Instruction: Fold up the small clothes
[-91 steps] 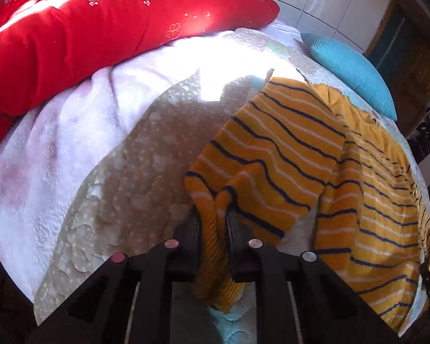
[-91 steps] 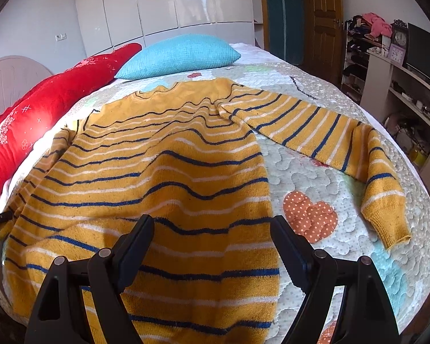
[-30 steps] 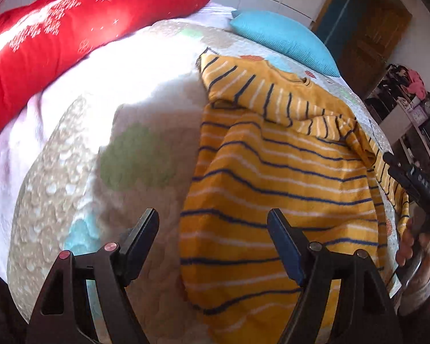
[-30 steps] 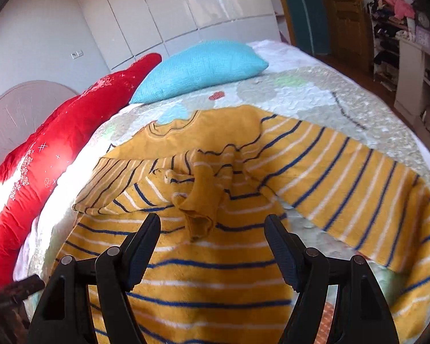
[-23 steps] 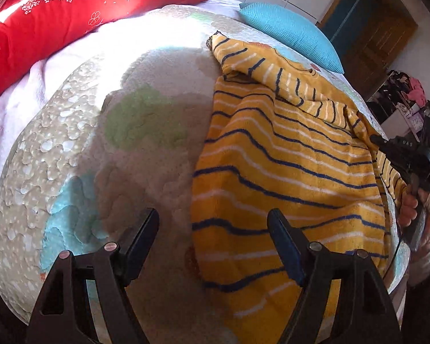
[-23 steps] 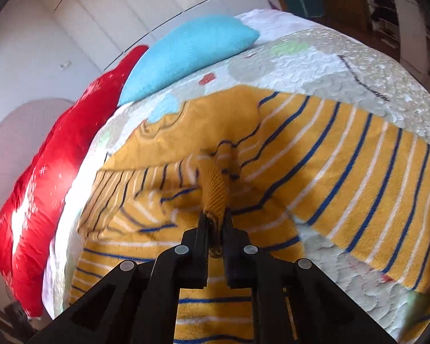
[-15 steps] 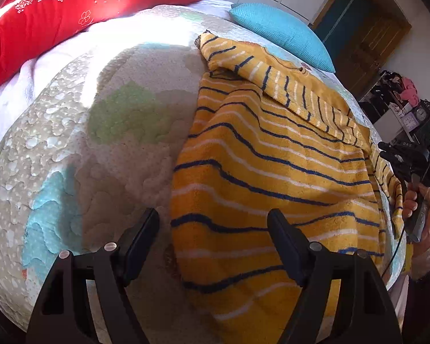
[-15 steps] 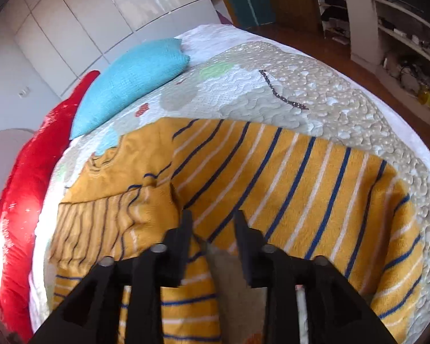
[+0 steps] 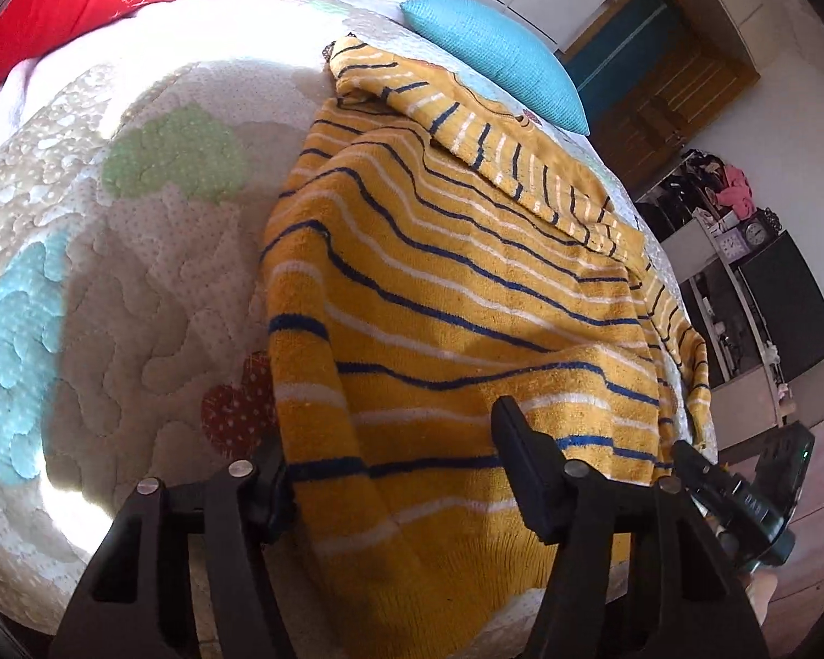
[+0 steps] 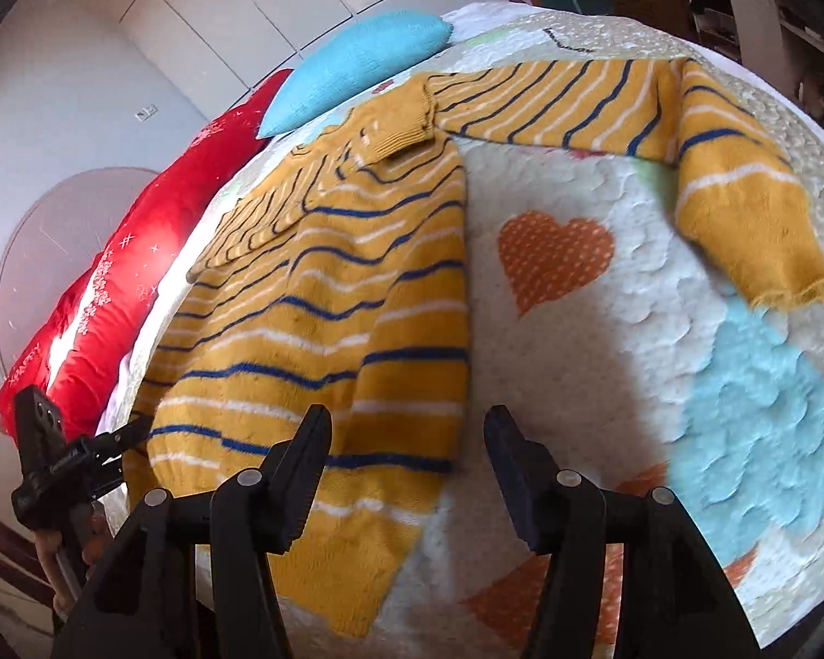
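A quilted bedspread (image 9: 137,285), puffy and stitched in wavy lines with dotted patches of green, pale blue and red, fills most of both views; in the right wrist view it carries an orange dotted heart (image 10: 555,252) at centre right and a large light-blue patch to the lower right. No container shows in either view.

The striped sweater (image 9: 467,329) lies flat on this bedspread. It is a fuzzy mustard-yellow knit with thin navy and white stripes. In the left wrist view it runs from the upper middle of the frame down to the bottom centre, with one sleeve folded across its chest near the top. In the right wrist view the body sits at centre left, and the other sleeve (image 10: 686,126) stretches out across the upper right, bending down to a ribbed cuff at the right edge.

A long red pillow (image 10: 126,274) with white snowflake print lies at the left of the right wrist view, and a turquoise knitted cushion (image 9: 494,55) sits above the sweater's collar.

The left tongs (image 9: 390,472) stand about half apart and are closing; the sweater's hem and left edge lie between the tips, which do not yet press on it. The right tongs (image 10: 406,467) stand part open and are widening, holding nothing, with the sweater's lower right corner just beneath and between the tips.
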The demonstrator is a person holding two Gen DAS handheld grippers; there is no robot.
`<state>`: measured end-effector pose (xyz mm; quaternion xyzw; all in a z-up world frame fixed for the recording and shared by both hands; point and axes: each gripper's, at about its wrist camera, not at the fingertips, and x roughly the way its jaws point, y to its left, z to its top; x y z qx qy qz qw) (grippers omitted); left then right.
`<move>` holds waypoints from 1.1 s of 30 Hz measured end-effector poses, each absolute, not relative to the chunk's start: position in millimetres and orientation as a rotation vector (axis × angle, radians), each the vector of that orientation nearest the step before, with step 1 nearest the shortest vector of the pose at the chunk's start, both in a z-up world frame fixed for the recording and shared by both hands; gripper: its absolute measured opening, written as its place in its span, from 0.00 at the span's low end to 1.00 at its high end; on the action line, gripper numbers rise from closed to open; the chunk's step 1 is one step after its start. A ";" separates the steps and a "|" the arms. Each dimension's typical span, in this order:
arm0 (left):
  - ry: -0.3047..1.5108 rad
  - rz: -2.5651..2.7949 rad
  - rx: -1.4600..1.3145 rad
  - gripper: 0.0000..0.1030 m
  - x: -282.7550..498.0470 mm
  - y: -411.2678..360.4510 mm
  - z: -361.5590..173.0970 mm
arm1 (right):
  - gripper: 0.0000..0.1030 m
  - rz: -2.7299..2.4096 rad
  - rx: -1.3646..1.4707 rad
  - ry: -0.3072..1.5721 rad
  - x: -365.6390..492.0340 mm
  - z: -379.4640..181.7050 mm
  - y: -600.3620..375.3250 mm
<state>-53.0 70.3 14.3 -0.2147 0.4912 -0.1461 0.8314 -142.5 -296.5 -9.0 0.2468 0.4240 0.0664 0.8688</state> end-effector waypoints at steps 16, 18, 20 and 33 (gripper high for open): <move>1.033 -0.212 -0.486 0.09 -109.6 108.6 45.2 | 0.11 0.261 0.619 0.884 -192.8 -3.3 -306.2; 1.072 -0.190 -0.490 0.10 -110.9 111.8 31.7 | 0.15 0.235 0.605 0.914 -195.7 -12.5 -310.7; 1.075 -0.166 -0.471 0.13 -114.8 116.2 27.3 | 0.16 0.200 0.588 0.904 -199.2 -10.0 -322.6; 0.910 -0.070 -0.368 0.54 -143.1 139.3 75.2 | 0.54 -0.248 0.540 0.735 -195.1 21.3 -450.0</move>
